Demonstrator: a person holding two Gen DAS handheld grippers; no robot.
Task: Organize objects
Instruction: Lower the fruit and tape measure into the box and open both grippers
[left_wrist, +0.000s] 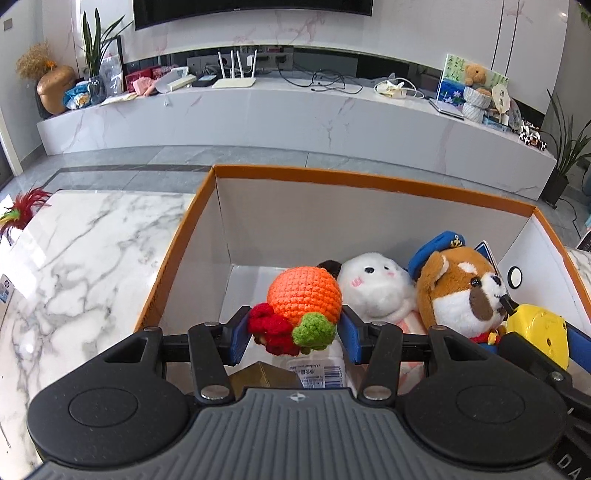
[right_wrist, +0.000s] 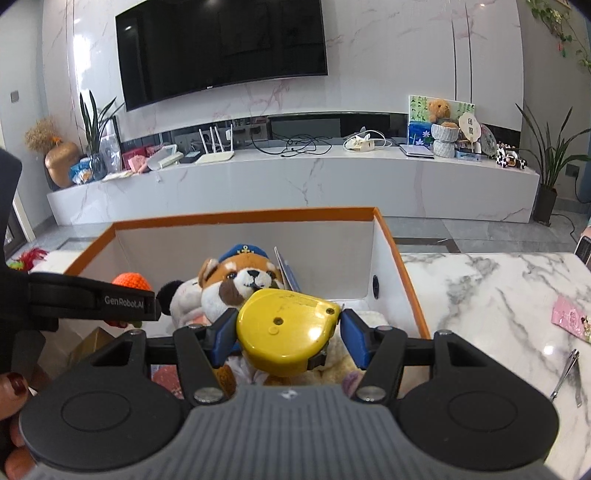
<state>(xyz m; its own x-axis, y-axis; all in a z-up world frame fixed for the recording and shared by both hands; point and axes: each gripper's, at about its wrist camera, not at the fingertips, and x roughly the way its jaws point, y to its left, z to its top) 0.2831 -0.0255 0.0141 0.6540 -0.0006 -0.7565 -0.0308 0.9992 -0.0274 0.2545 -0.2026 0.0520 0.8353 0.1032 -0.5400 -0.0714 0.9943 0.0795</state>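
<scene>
Left hand-held gripper clamped on crochet orange; right hand-held gripper on yellow tape measure, nail clippers right-view only.

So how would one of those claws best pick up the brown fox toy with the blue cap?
Probably by the brown fox toy's round head, coming straight down from above: it sits upright in the orange-rimmed box, with the white plush close on one side, and the head is soft and narrow enough for two fingers.

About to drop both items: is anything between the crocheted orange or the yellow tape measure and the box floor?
Yes: the tape measure hangs above plush toys; a labelled packet lies beneath the crocheted orange.
</scene>
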